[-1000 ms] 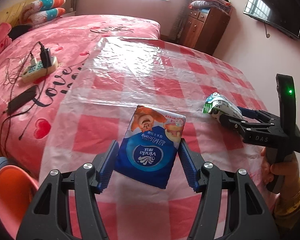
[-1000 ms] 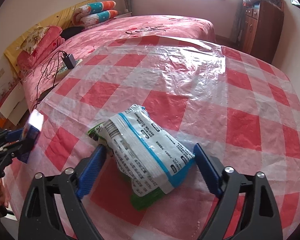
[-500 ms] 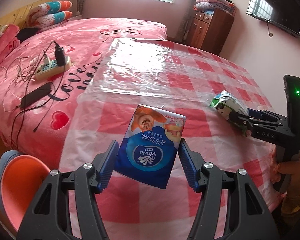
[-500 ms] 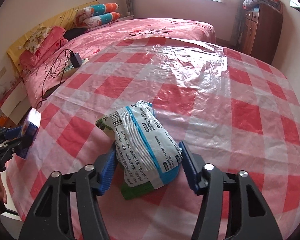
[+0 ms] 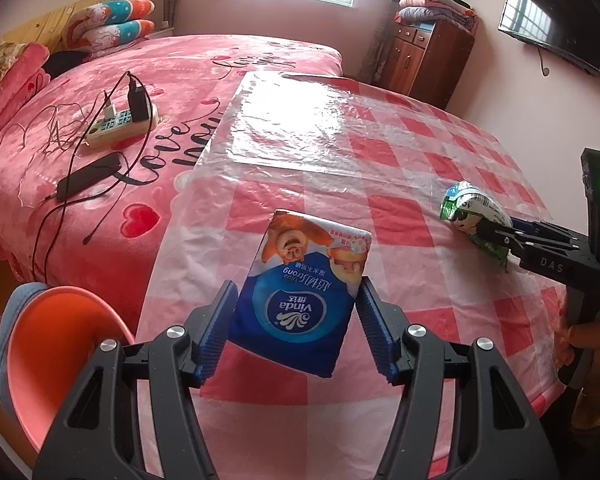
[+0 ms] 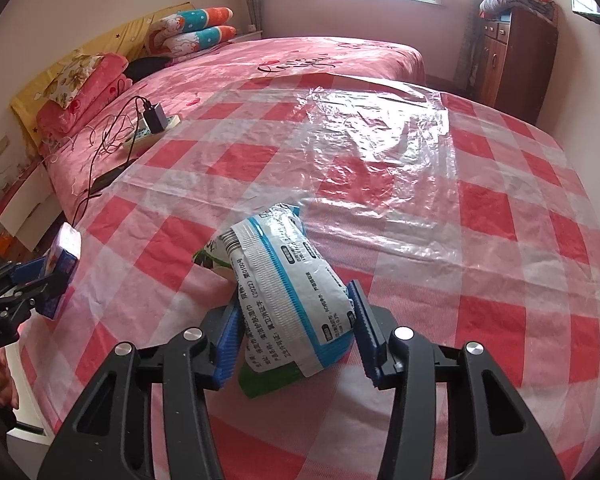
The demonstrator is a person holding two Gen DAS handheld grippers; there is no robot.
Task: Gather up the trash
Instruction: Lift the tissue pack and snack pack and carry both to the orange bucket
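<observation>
Trash fills both our grippers: the left gripper (image 5: 294, 322) is clamped on a blue tissue pack (image 5: 300, 300) printed with a cartoon animal, and the right gripper (image 6: 296, 332), whose jaws have just been closing, now pinches a crumpled white-and-blue wrapper (image 6: 288, 288) with a green packet under it. We hold both above the red-checked plastic sheet (image 6: 480, 184) on the pink bed (image 5: 80, 168). An orange bin (image 5: 48, 344) sits off the bed's near-left edge, and most of the sheet beyond lies bare.
</observation>
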